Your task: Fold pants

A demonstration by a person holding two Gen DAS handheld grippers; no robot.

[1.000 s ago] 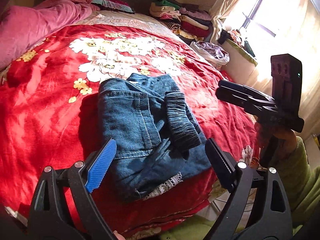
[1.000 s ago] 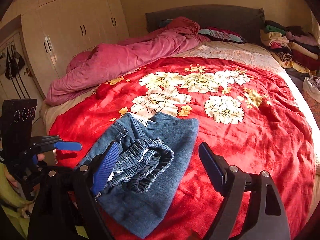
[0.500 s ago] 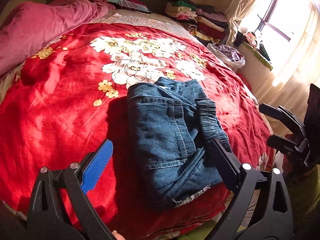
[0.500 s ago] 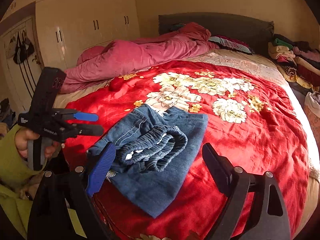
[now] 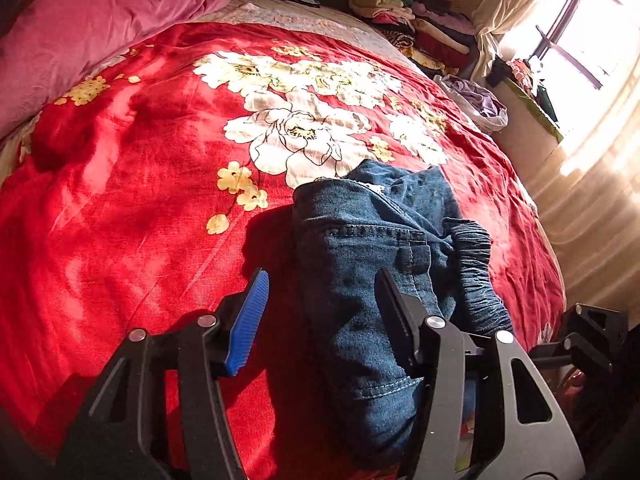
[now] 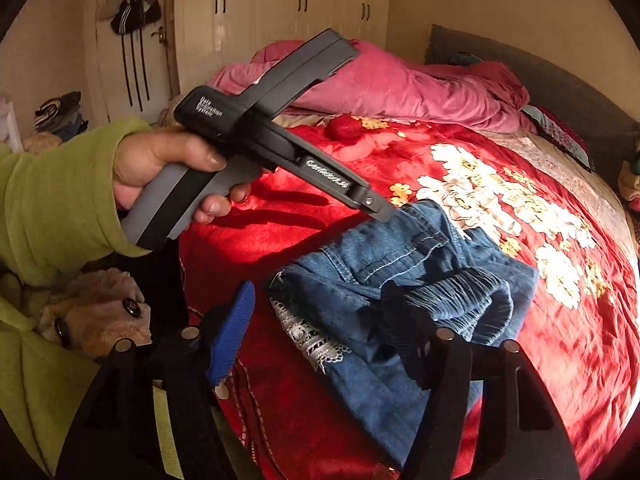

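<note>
Both grippers agape, above pants

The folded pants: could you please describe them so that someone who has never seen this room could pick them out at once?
Start at the bed with the red floral blanket. Near its foot edge, below the white flower print, lies a compact bundle of blue denim: the folded pants. Unlike the pink quilt by the headboard and the stacked clothes at the far corner, they are jeans with a gathered elastic waistband on top and white lace trim at the hem.
</note>
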